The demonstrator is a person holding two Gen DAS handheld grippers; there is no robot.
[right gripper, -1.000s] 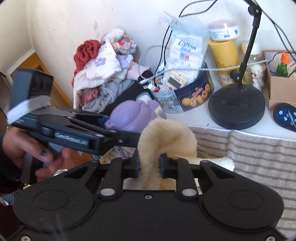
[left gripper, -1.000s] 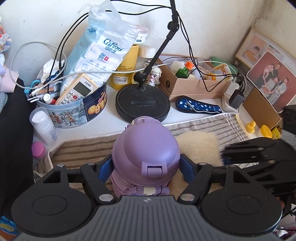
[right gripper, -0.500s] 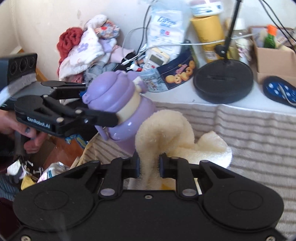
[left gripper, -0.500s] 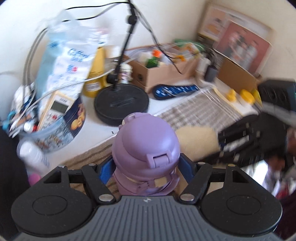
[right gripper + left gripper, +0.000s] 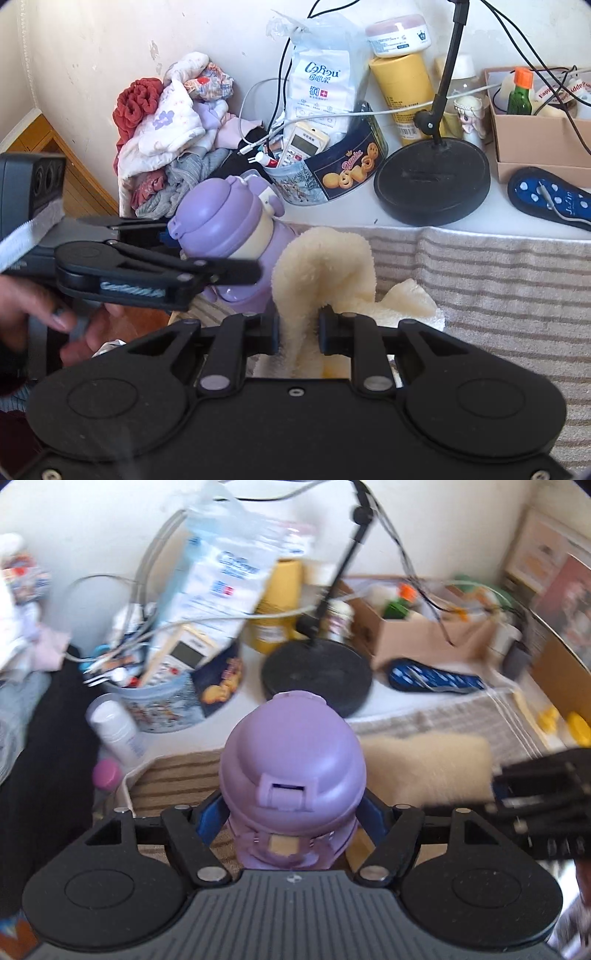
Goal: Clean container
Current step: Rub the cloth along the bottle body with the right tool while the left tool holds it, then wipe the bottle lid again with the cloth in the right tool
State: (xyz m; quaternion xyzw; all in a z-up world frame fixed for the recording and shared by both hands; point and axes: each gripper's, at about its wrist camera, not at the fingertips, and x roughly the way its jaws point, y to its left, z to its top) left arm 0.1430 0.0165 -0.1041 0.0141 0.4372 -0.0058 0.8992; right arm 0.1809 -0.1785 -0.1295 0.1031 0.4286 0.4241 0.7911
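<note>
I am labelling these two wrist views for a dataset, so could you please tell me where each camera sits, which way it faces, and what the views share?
Left wrist: sits on the left gripper, looks down and forward past the purple bottle clamped in its jaws toward the cluttered back wall; the right gripper shows blurred at the right edge.
Right wrist: sits on the right gripper, shut on the cream cloth, faces the same wall; the left gripper and the hand holding it show at left.
Shared: bottle, cloth, cookie tin, black round stand base, striped towel.
</note>
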